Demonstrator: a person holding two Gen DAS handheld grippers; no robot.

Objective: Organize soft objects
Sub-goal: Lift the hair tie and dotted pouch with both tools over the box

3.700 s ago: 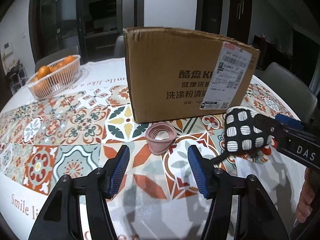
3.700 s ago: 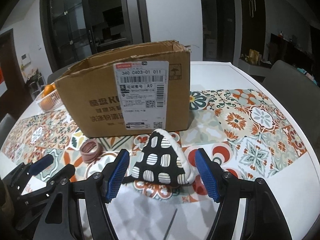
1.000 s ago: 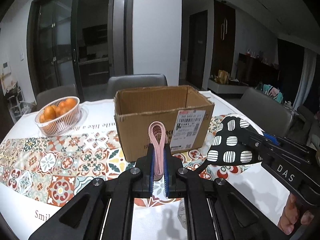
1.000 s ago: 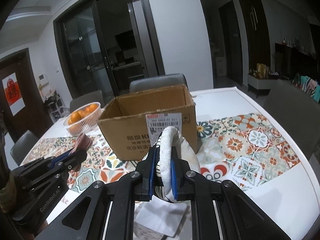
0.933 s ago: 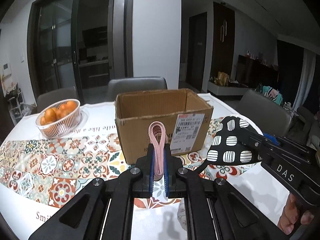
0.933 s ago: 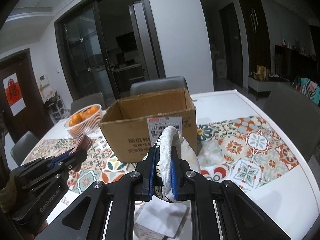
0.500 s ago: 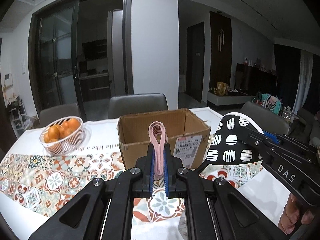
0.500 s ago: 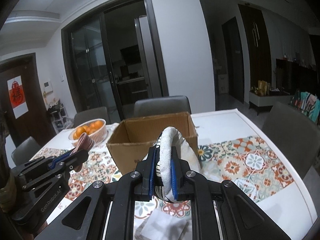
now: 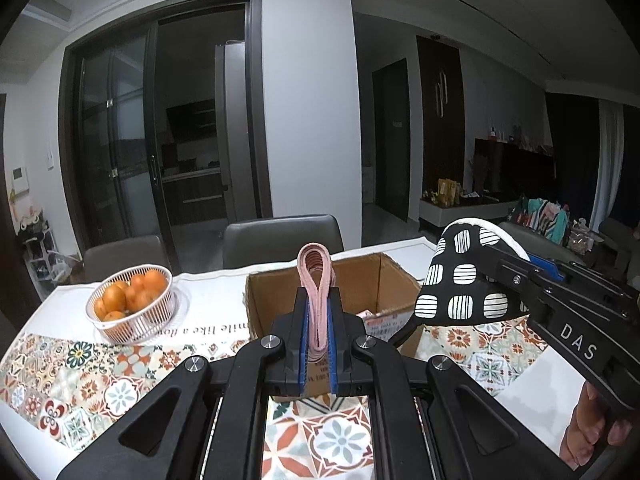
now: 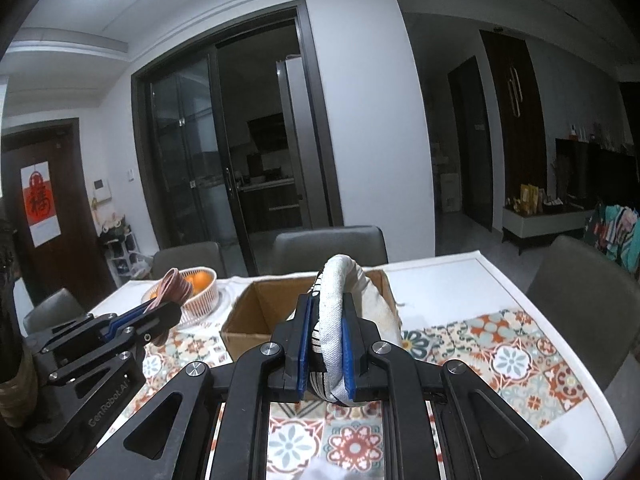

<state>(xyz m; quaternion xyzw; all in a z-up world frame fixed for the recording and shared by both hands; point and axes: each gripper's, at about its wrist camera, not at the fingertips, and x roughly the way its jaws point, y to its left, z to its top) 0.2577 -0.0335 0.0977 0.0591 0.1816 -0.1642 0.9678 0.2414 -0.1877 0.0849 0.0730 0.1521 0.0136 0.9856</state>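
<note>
My left gripper point(image 9: 318, 332) is shut on a pink coiled band point(image 9: 315, 272) and holds it upright in the air, in front of and above the open cardboard box point(image 9: 360, 284). My right gripper point(image 10: 326, 344) is shut on a black-and-white patterned oven mitt point(image 10: 340, 296), held above the near side of the same box point(image 10: 260, 312). In the left wrist view the mitt point(image 9: 460, 288) and right gripper point(image 9: 520, 276) hang at the right, over the box's right end. In the right wrist view the left gripper point(image 10: 160, 312) with the band point(image 10: 172, 284) is at the left.
A white wire basket of oranges point(image 9: 132, 304) stands on the table left of the box. The table has a patterned tile cloth point(image 9: 80, 360) with white borders. Grey chairs point(image 9: 280, 236) stand behind the table and one point(image 10: 580, 280) at the right.
Both grippers have risen with their objects. The box now sits lower in both views and its open inside shows. Both were open near the objects on the table 3.7 s ago.
</note>
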